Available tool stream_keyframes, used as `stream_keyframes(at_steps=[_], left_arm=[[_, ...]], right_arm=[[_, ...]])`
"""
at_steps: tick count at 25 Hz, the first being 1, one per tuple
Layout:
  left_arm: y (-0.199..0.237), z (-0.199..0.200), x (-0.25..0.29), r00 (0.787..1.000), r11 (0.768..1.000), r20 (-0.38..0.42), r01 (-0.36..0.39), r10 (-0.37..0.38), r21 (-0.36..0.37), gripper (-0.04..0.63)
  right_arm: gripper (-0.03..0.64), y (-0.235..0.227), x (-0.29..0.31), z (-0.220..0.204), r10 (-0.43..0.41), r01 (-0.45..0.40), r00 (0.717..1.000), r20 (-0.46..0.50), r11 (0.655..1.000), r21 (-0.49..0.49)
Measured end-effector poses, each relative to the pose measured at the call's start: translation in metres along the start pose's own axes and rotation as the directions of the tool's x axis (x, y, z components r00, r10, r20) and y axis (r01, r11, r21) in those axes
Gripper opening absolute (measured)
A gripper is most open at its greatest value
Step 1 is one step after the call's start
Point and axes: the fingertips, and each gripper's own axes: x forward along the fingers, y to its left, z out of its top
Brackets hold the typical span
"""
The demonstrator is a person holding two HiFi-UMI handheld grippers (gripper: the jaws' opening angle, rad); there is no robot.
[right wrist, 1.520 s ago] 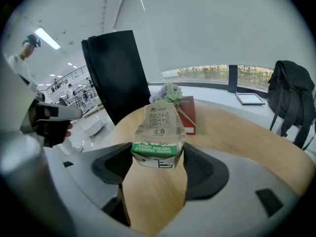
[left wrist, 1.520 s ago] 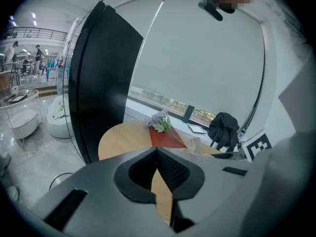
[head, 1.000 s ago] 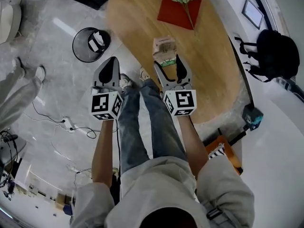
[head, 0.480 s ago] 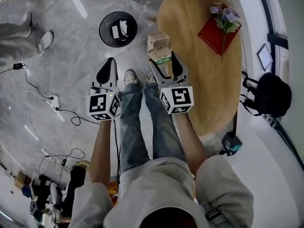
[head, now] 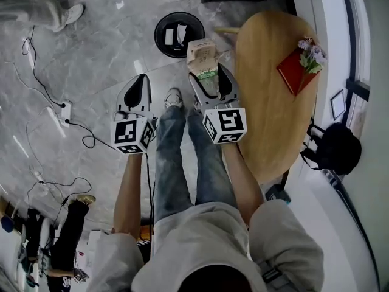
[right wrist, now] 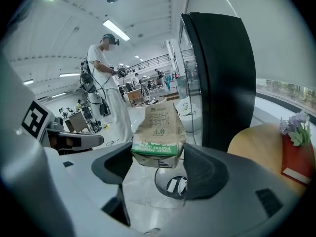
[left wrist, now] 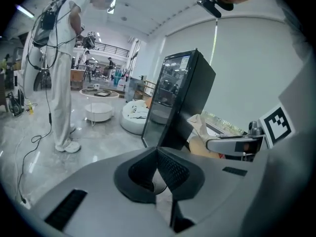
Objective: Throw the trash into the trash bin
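A crumpled beige-and-green milk carton (head: 202, 55) is pinched at its base by my right gripper (head: 210, 76), which is shut on it. In the right gripper view the carton (right wrist: 159, 134) hangs above and just short of the black round trash bin (right wrist: 172, 182). The bin (head: 179, 34) stands on the grey floor beyond the carton, with white scraps inside. My left gripper (head: 141, 81) is held level beside the right one, shut and empty; its jaws (left wrist: 159, 174) meet with nothing between them.
An oval wooden table (head: 275, 108) lies to my right with a red book and flowers (head: 298, 67). A tall black cabinet (right wrist: 222, 78) stands behind the bin. A person in white (left wrist: 58, 73) stands to the left. Cables and a power strip (head: 65, 111) lie on the floor.
I have turned left away from the table, which has swung to the right. The bin has come nearer, now just ahead of the carton. Both grippers keep their grip state.
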Motion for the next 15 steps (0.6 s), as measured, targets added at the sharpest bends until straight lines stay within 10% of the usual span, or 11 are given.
stream_keyframes(at_steps=[15], left_arm=[[0.021, -0.001, 0.010, 1.000, 1.000, -0.014, 0.000, -0.001, -0.026, 0.018]], right_arm=[[0.339, -0.011, 0.079, -0.017, -0.015, 0.017, 0.996, -0.090, 1.000, 0.014]])
